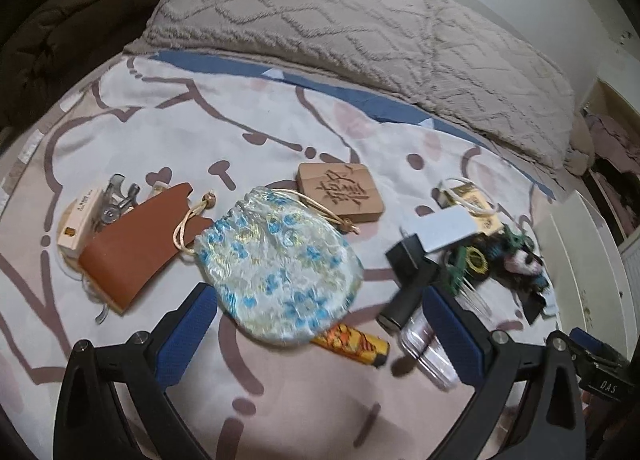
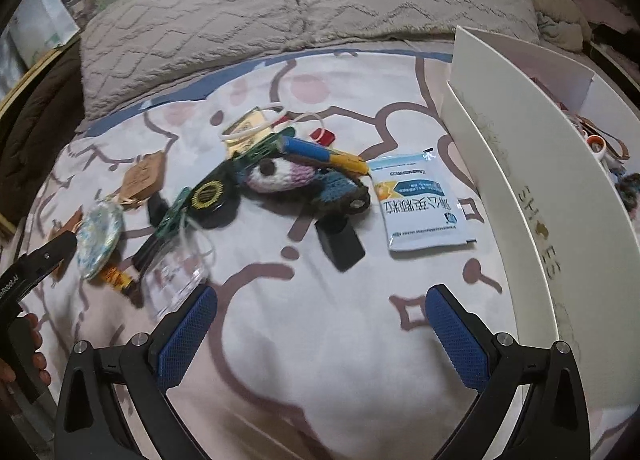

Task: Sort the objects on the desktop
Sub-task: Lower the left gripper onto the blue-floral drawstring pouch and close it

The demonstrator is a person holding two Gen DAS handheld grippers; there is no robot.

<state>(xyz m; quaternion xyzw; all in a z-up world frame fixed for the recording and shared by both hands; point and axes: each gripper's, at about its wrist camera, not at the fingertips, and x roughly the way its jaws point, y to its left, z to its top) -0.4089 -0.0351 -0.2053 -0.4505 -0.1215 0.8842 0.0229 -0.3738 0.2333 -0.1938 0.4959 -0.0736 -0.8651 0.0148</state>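
Observation:
Small items lie scattered on a patterned bedsheet. In the left wrist view my left gripper (image 1: 320, 324) stands open around the near edge of a blue-flowered drawstring pouch (image 1: 280, 264). An orange printed lighter (image 1: 356, 344) pokes out under the pouch, with a brown leather sleeve (image 1: 132, 252), a carved wooden block (image 1: 340, 192) and a black stick (image 1: 408, 280) around it. In the right wrist view my right gripper (image 2: 320, 324) is open over bare sheet. Ahead of it lie a white medicine sachet (image 2: 420, 208), a knitted toy (image 2: 296, 180), a blue-and-yellow pen (image 2: 324, 154) and a clear plastic case (image 2: 176, 272).
A grey textured pillow (image 1: 340, 32) runs along the far side. A white shoe box (image 2: 540, 180) stands at the right with small items inside. A white box with keys (image 1: 80, 220) lies far left. A hand (image 2: 28, 356) holds the left gripper's handle at the left edge.

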